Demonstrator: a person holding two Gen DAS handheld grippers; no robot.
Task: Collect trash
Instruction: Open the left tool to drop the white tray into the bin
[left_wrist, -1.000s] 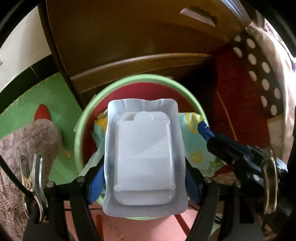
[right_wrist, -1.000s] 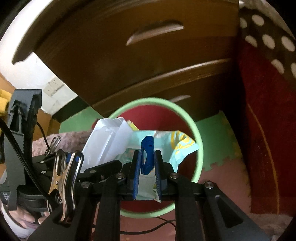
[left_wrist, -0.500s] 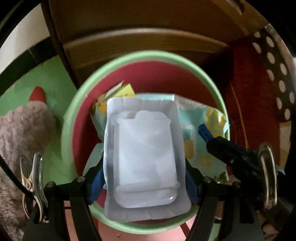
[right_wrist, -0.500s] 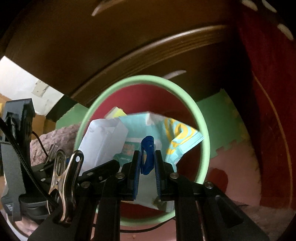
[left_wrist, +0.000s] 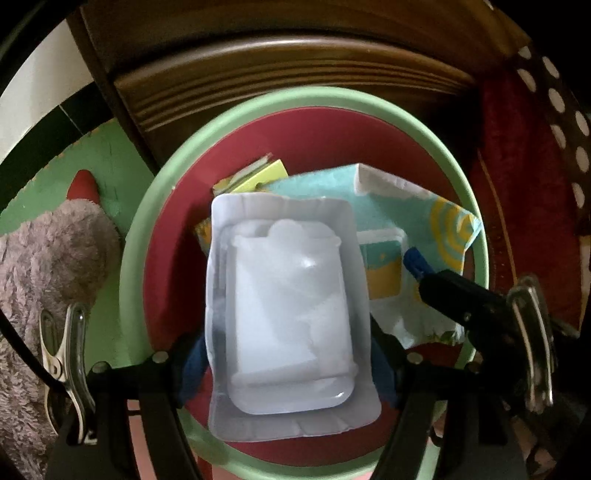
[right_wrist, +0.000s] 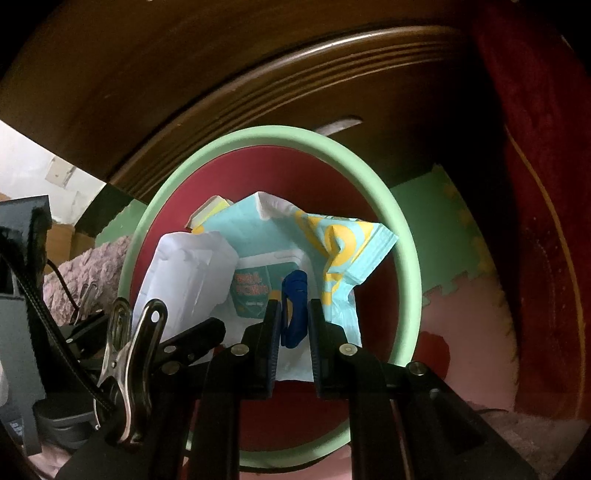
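Crowding the bin (left_wrist: 133, 258) — dresser (left_wrist: 258, 74), fluffy rug (left_wrist: 44, 266).

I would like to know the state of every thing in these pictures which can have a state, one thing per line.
Bin: upright, open, some trash inside.
White plastic tray: held over the bin.
Teal wrapper: crumpled, held over the bin.
Left gripper: shut on the tray.
Right gripper: shut on the wrapper.
Yellow packet: lies in the bin.

bin (left_wrist: 147, 229): stood before the cabinet (left_wrist: 280, 70), w/ plush (left_wrist: 48, 266) to its left
tray (left_wrist: 288, 302): I held it over bin
wrapper (right_wrist: 332, 243): right of tray, above bin
card (left_wrist: 258, 173): behind tray, in bin
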